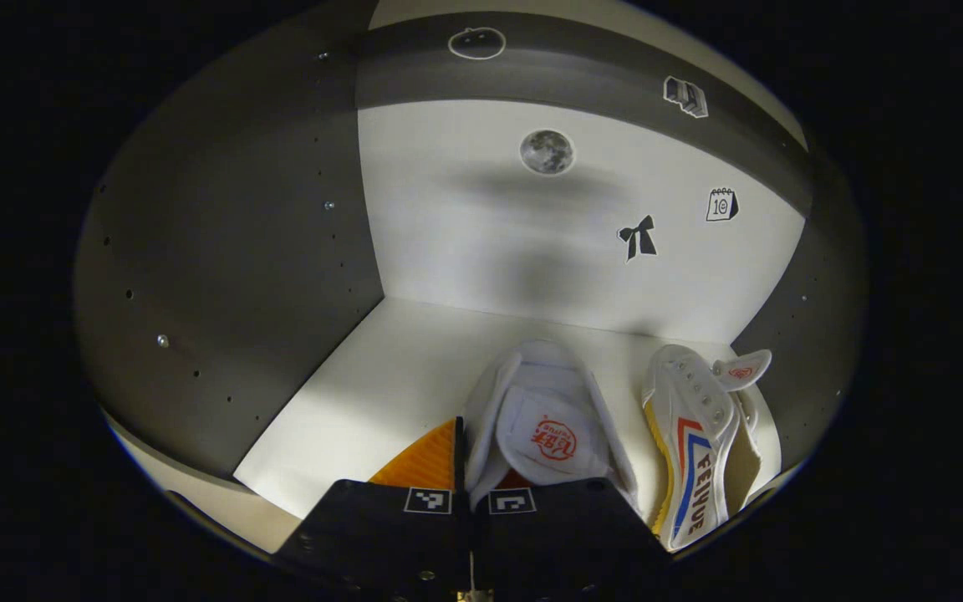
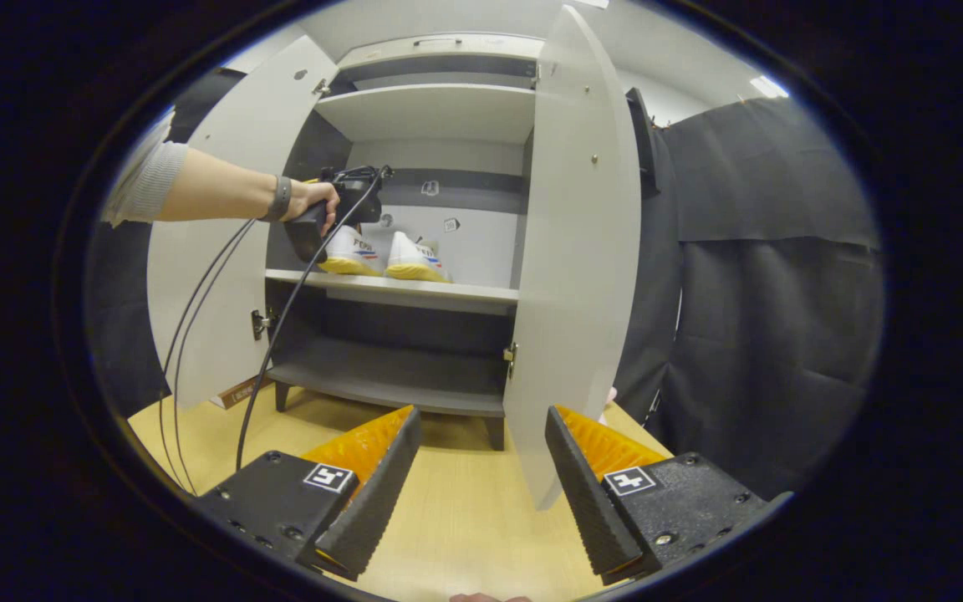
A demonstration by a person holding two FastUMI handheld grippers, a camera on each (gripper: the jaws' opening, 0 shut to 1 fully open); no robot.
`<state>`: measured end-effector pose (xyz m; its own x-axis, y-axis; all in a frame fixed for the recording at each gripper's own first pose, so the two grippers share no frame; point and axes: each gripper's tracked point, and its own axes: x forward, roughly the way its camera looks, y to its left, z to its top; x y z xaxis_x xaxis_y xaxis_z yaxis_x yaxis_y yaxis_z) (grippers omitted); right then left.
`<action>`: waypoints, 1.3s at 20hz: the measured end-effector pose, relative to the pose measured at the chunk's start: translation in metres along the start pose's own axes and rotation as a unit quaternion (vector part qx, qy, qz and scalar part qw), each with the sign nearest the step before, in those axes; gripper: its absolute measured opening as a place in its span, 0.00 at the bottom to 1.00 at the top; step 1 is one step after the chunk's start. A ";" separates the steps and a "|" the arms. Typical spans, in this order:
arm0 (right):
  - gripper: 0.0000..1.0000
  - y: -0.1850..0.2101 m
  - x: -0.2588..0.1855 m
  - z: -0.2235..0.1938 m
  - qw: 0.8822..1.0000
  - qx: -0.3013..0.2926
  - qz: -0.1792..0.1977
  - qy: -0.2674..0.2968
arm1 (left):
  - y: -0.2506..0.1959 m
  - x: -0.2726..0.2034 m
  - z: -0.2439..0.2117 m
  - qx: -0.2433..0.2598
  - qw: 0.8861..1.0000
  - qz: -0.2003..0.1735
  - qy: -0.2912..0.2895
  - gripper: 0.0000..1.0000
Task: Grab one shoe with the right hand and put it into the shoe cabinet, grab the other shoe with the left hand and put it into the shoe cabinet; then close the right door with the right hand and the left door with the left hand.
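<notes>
In the left gripper view my left gripper (image 1: 466,477) is inside the cabinet, shut on the heel rim of a white shoe (image 1: 544,435) that rests on the white shelf (image 1: 364,393). The second white shoe (image 1: 695,451), with red and blue stripes, lies just to its right by the side wall. In the right gripper view both shoes (image 2: 356,251) (image 2: 415,255) sit on the middle shelf (image 2: 415,290), and a hand holds the left gripper (image 2: 348,196) at the left one. My right gripper (image 2: 481,468) hangs open over the wooden table, in front of the open right door (image 2: 582,251).
The left door (image 2: 214,251) also stands open. Cables (image 2: 281,318) hang from the left gripper down to the table (image 2: 465,518). A lower grey shelf (image 2: 389,380) is below. Black cloth (image 2: 766,293) hangs at the right. Stickers (image 1: 547,151) dot the cabinet's back wall.
</notes>
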<state>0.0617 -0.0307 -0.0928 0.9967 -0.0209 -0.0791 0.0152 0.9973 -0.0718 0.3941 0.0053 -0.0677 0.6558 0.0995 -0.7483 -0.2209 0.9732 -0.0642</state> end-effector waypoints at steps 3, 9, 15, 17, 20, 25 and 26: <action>0.94 0.002 0.001 -0.004 1.000 0.000 0.002 0.006 | -0.006 -0.001 0.002 0.000 1.000 -0.013 0.000 0.19; 0.94 0.005 -0.001 -0.007 1.000 -0.001 0.007 0.008 | -0.004 -0.024 0.003 0.005 0.999 -0.030 -0.007 0.41; 0.97 0.016 -0.007 -0.005 1.000 -0.003 0.023 0.003 | -0.006 -0.092 0.005 0.007 0.994 -0.088 -0.065 0.56; 0.94 0.021 -0.010 -0.006 1.000 -0.004 0.031 0.004 | -0.006 -0.125 0.005 0.015 0.989 -0.106 -0.105 0.39; 0.94 0.027 -0.016 -0.008 0.999 -0.003 0.041 0.004 | -0.003 -0.179 -0.020 0.034 0.977 -0.128 -0.167 0.40; 0.94 0.029 -0.028 -0.007 0.999 -0.003 0.047 0.000 | 0.010 -0.251 -0.093 0.050 0.952 -0.141 -0.265 0.55; 0.94 0.029 -0.030 -0.004 0.999 0.004 0.049 -0.001 | 0.017 -0.258 -0.113 0.057 0.950 -0.130 -0.279 0.39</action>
<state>0.0314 -0.0012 -0.0968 0.9936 0.0765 -0.0833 -0.0813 0.9951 -0.0564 0.1394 -0.0274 0.0499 0.9651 -0.0833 -0.2483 0.0594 0.9930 -0.1023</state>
